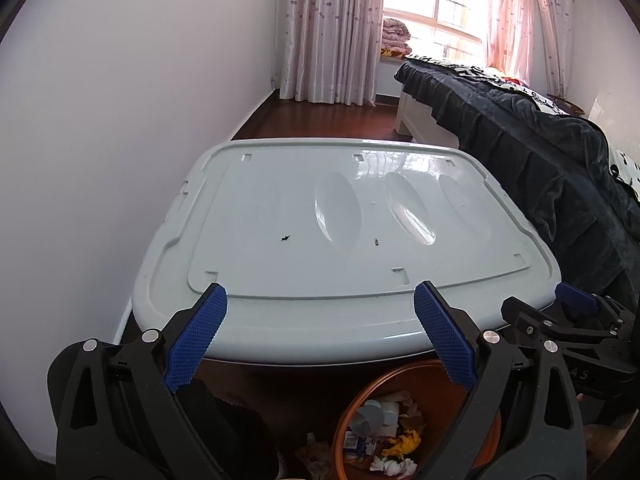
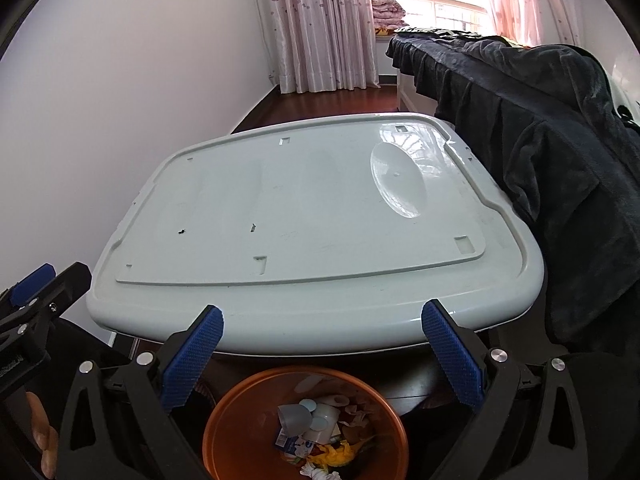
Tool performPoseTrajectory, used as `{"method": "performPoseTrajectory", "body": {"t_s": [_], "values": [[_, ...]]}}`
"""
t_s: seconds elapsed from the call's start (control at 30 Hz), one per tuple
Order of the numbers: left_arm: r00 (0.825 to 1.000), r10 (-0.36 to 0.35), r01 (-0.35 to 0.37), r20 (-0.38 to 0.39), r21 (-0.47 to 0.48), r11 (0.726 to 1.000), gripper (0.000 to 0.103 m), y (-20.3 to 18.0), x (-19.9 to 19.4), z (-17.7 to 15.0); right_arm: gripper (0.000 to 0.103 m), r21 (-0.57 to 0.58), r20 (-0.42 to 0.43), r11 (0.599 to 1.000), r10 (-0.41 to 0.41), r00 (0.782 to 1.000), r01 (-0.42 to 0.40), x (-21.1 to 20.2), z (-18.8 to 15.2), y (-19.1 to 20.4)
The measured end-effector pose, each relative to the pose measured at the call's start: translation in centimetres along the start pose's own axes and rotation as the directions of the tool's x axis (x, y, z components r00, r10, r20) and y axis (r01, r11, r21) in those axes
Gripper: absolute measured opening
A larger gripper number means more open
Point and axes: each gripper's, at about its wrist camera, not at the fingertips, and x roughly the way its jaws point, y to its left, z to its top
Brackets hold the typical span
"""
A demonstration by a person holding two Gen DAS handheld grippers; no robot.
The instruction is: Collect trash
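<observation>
An orange waste bin [image 2: 236, 432] stands on the floor below the box's near edge, holding paper cups, wrappers and crumpled paper [image 2: 320, 428]. The same waste bin [image 1: 352, 412] sits low in the left wrist view. My right gripper [image 2: 322, 316] hangs open above the bin with nothing between its blue pads. My left gripper [image 1: 320, 292] is also open and empty, near the box's front edge. Two small dark specks [image 1: 285, 237] lie on the pale grey box lid [image 1: 280, 200]. The right gripper's side [image 1: 576, 304] shows at the right edge of the left wrist view.
A large pale grey storage box lid [image 2: 320, 208] fills the middle. A bed with a dark blanket [image 2: 540, 120] runs along the right. A white wall [image 1: 120, 120] is on the left, and brown floor [image 1: 328, 116], curtains and a window are beyond. A hand [image 2: 40, 432] shows at lower left.
</observation>
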Motion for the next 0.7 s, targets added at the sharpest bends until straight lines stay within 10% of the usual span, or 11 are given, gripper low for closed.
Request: {"method": "performPoseTrajectory", "body": {"t_s": [0.7], "values": [[0.999, 0.006, -0.008, -0.034, -0.053, 0.999, 0.092, 1.4, 1.1, 0.0, 0.098, 0.003, -0.005, 1.000, -0.002, 1.000, 0.002, -0.1, -0.1, -0.4]]}}
